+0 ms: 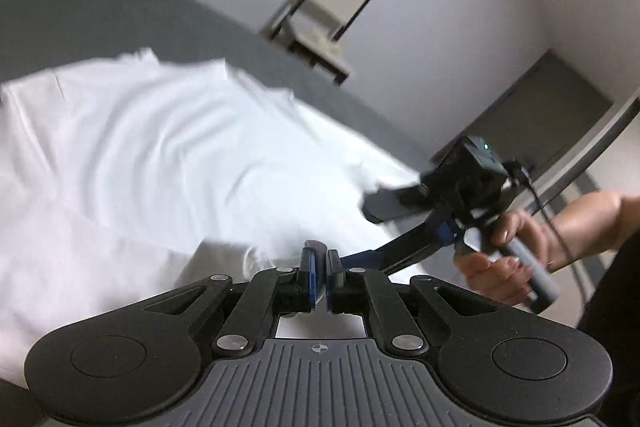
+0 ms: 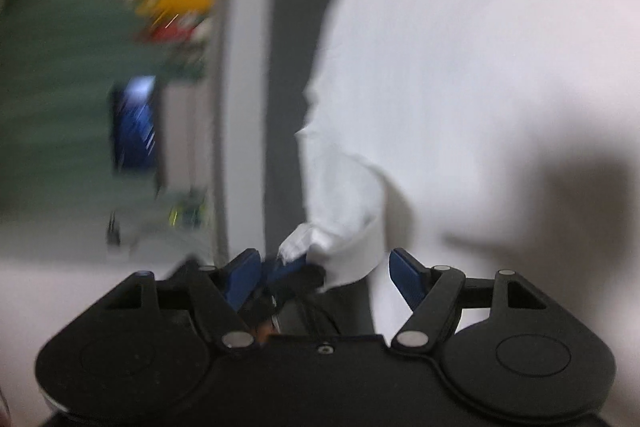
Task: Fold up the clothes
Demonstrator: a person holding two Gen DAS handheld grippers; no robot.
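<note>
A white garment [image 1: 168,155], rippled with soft creases, spreads over the grey worktop [image 1: 80,15] ahead of the left claw [image 1: 319,269], pinched on its edge; the right claw [image 2: 320,271] gapes wide beside it.

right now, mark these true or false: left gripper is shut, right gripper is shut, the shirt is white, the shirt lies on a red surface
1. The left gripper is shut: true, its blue pads are pressed together on an edge of the shirt.
2. The right gripper is shut: false, its fingers stand wide apart.
3. The shirt is white: true.
4. The shirt lies on a red surface: false, the surface is dark grey.
</note>
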